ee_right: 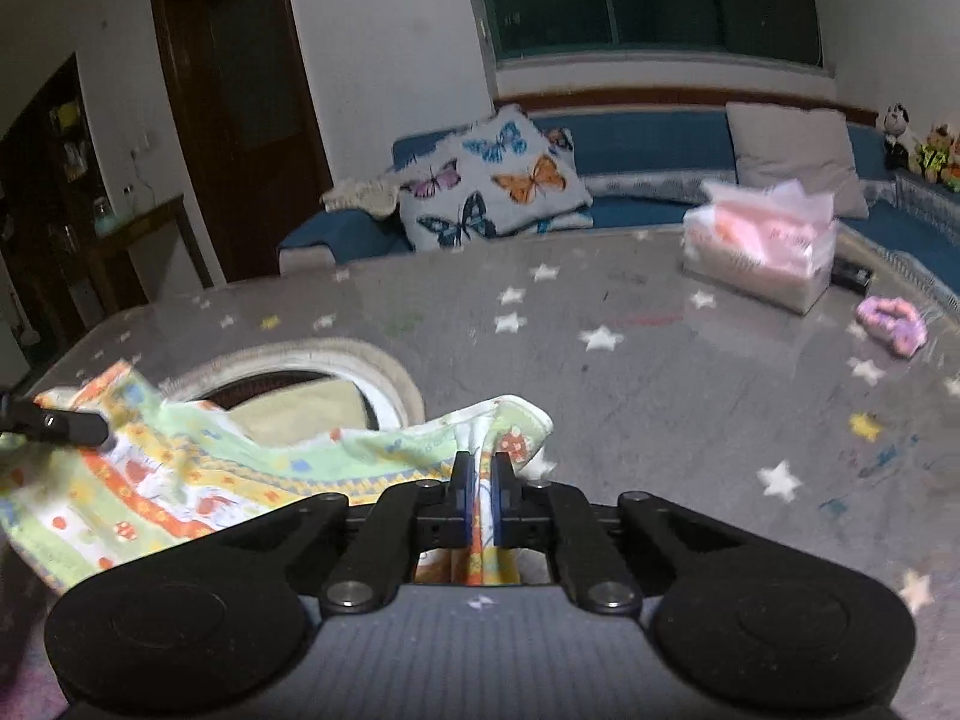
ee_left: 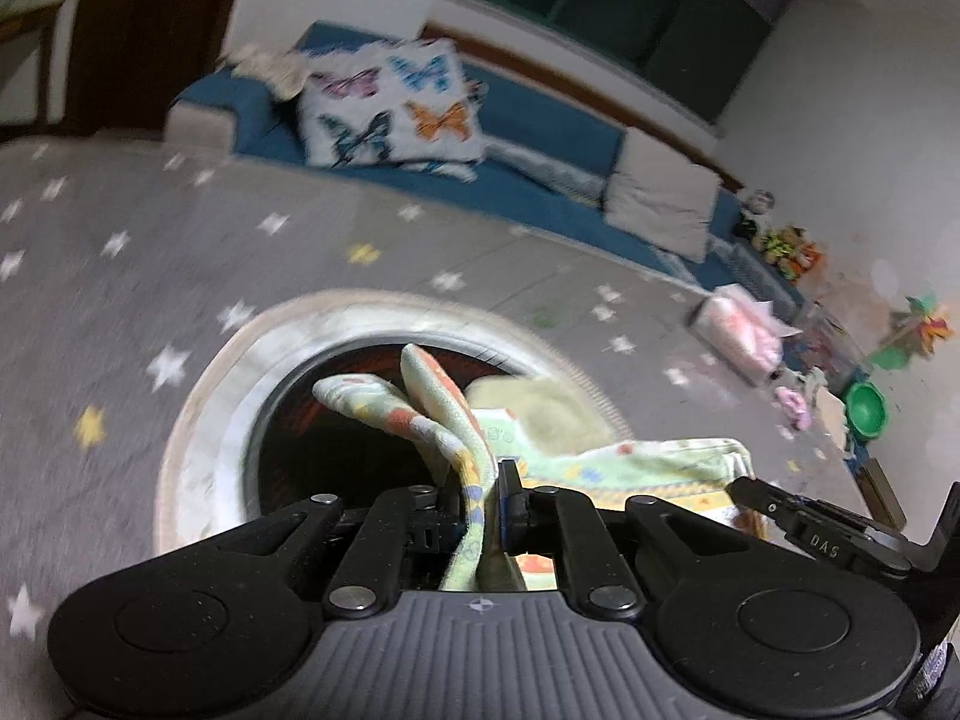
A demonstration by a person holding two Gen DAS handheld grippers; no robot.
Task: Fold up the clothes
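We hold the patterned cloth [ee_right: 198,468] stretched sideways between our left tongs [ee_left: 480,495] and right tongs [ee_right: 478,480], each clenched on an edge above the worktop [ee_right: 660,372].

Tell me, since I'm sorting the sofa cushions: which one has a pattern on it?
The butterfly cushion at the sofa's left end. It is white with blue, purple and orange butterflies, while the other cushion further right is plain pale grey.

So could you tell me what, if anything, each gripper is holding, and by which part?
Both hold the same patterned cloth: the left gripper pinches a bunched edge of it, and the right gripper pinches it near another edge.
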